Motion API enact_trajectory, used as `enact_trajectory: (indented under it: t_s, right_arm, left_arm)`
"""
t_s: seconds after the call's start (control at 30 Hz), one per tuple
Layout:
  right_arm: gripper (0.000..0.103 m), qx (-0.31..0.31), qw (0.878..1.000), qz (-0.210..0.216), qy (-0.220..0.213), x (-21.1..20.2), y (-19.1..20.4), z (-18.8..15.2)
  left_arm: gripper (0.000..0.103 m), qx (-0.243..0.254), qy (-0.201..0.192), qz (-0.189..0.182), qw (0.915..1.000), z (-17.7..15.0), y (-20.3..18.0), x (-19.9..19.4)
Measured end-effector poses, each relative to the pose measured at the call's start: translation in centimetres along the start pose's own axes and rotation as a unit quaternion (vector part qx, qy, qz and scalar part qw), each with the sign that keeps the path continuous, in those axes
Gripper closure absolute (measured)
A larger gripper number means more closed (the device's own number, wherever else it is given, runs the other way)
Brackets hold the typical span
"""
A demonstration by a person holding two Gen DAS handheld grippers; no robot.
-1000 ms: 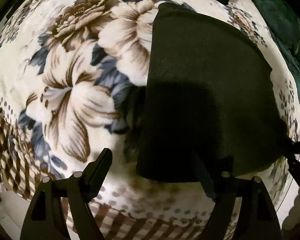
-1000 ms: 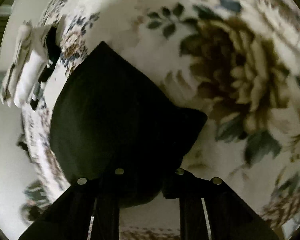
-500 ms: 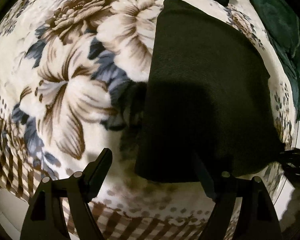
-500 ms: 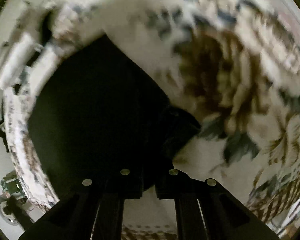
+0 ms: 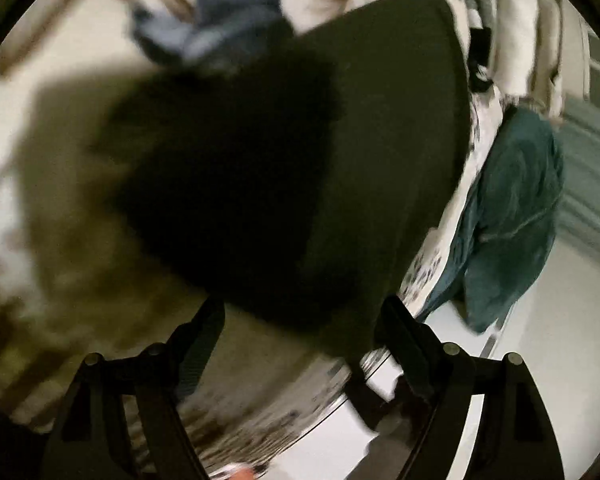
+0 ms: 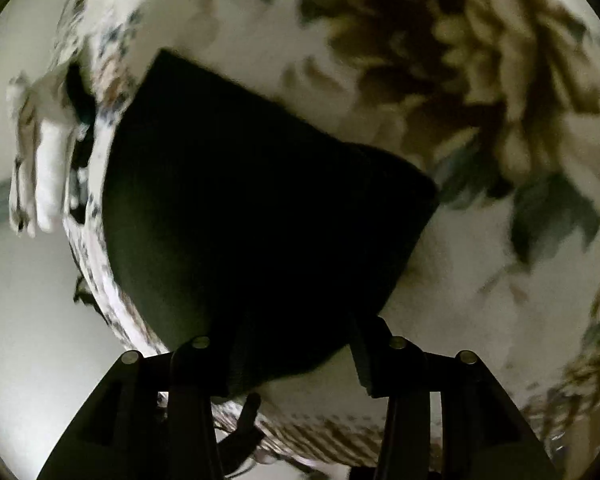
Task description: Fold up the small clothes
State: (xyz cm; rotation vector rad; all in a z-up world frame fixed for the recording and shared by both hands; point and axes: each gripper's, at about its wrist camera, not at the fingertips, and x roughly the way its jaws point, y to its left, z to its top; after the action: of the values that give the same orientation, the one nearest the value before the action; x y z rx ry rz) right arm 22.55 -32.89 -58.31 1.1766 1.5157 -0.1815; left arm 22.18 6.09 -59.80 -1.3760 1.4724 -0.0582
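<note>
A small dark green cloth (image 5: 300, 160) lies folded flat on a floral blanket (image 5: 60, 72), near the blanket's edge. My left gripper (image 5: 300, 312) hovers low over the cloth's near edge, open wide, with the edge between its fingers but not pinched. In the right wrist view the same cloth (image 6: 260, 220) fills the middle. My right gripper (image 6: 296, 332) is at its near corner, and its jaws are opening. The cloth's corner lies between the fingers, and the pads stand clear of it. Both views are blurred by motion.
The floral blanket (image 6: 460, 300) spreads away to the right. A teal garment (image 5: 512, 220) hangs over the blanket's edge, with light folded cloth (image 5: 512, 20) beyond it. A white bundle (image 6: 44, 160) lies past the cloth's far side. Pale floor (image 6: 28, 320) shows below the edge.
The left view has rolled and dropped closer to the cloth, so the teal garment is now at the right. The right gripper's jaws, shut on the cloth's corner before, have come apart.
</note>
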Motion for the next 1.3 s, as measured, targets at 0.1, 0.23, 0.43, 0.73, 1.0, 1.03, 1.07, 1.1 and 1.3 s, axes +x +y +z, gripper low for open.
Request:
enact_trajectory:
  t_s: [0.1,0.23,0.43,0.73,1.0,1.03,1.07,1.1,1.3]
  right_arm:
    - [0.065,0.055,0.997,0.055,-0.024,1.3,-1.8,0.1]
    - [0.085,0.035,0.988,0.147,-0.025,1.4,-1.9,-0.1]
    - [0.087,-0.065,0.962,0.267,0.007,0.2,-1.9,0.4]
    - [0.062,-0.077,0.995,0.049,-0.028,-2.3,-1.7,-0.3]
    - [0.061,-0.037,0.994,0.054,-0.085,-4.5,-3.3,0.4]
    - [0.061,-0.036,0.994,0.052,-0.088,-4.6,-3.4,0.4]
    - [0.061,-0.032,0.994,0.052,-0.092,-4.8,-3.4,0.3]
    - [0.061,-0.023,0.994,0.059,-0.088,-4.8,-3.3,0.3]
    - [0.061,0.016,0.992,0.125,-0.032,-3.6,-4.1,0.6]
  left_arm:
    - [0.028,-0.042,-0.034,-0.011,0.9985,0.3,0.7,1.2]
    - [0.065,-0.040,-0.068,-0.044,0.9959,-0.5,0.9,-0.2]
    - [0.070,0.010,-0.065,-0.128,0.9895,-0.8,1.7,-1.4]
    - [0.021,0.064,-0.050,0.001,0.9967,-1.9,0.7,-2.9]
    - [0.021,0.078,-0.040,0.020,0.9960,-3.3,-2.4,-0.3]
    - [0.021,0.081,-0.035,0.020,0.9959,-3.2,-2.5,-0.1]
    - [0.021,0.085,-0.030,0.021,0.9957,-3.8,-2.4,-0.2]
    - [0.021,0.088,-0.024,0.021,0.9956,-4.2,-2.7,0.1]
    - [0.021,0.075,0.008,0.030,0.9967,-5.8,-3.3,2.0]
